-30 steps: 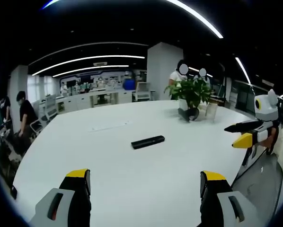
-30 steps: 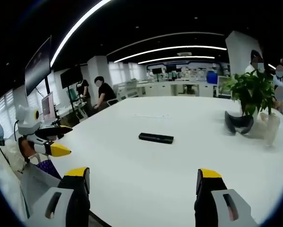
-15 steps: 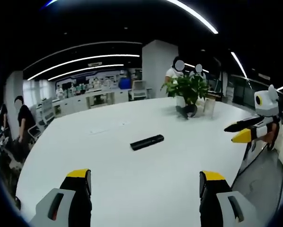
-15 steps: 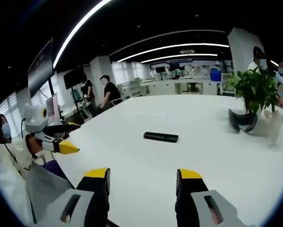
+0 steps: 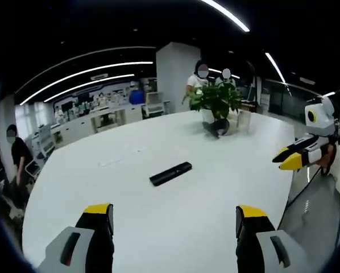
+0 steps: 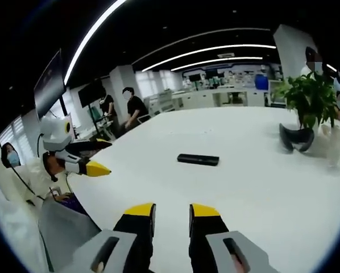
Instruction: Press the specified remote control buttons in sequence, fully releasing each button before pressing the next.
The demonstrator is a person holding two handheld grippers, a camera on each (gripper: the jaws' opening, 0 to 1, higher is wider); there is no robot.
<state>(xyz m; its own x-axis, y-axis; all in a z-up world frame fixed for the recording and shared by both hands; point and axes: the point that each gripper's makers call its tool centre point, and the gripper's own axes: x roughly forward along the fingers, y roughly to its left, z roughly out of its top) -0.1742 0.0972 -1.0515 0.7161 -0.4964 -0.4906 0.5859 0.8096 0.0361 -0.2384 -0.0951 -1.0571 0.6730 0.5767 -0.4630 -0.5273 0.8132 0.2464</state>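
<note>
A slim black remote control (image 5: pixel 170 173) (image 6: pixel 198 159) lies flat near the middle of the white table (image 5: pixel 130 222) (image 6: pixel 261 193). In the left gripper view, my left gripper (image 5: pixel 173 219) hovers over the near table edge, open wide and empty, well short of the remote. The same gripper appears at the left of the right gripper view (image 6: pixel 102 157), off the table edge. My right gripper (image 6: pixel 172 219) holds nothing; its jaws stand close together with a narrow gap. It also appears at the right of the left gripper view (image 5: pixel 288 158), beyond the table's edge.
A potted green plant (image 5: pixel 212 99) (image 6: pixel 312 102) stands at the far side of the table, with a dark curved object (image 6: pixel 297 139) and a clear glass (image 6: pixel 335 145) beside it. People (image 6: pixel 135 108) stand and sit at desks behind. The table's curved edge (image 5: pixel 289 193) runs near both grippers.
My right gripper's jaws have closed from wide apart to a narrow gap. Both cameras have shifted a little; the remote has stayed in place. The left jaws are unchanged.
</note>
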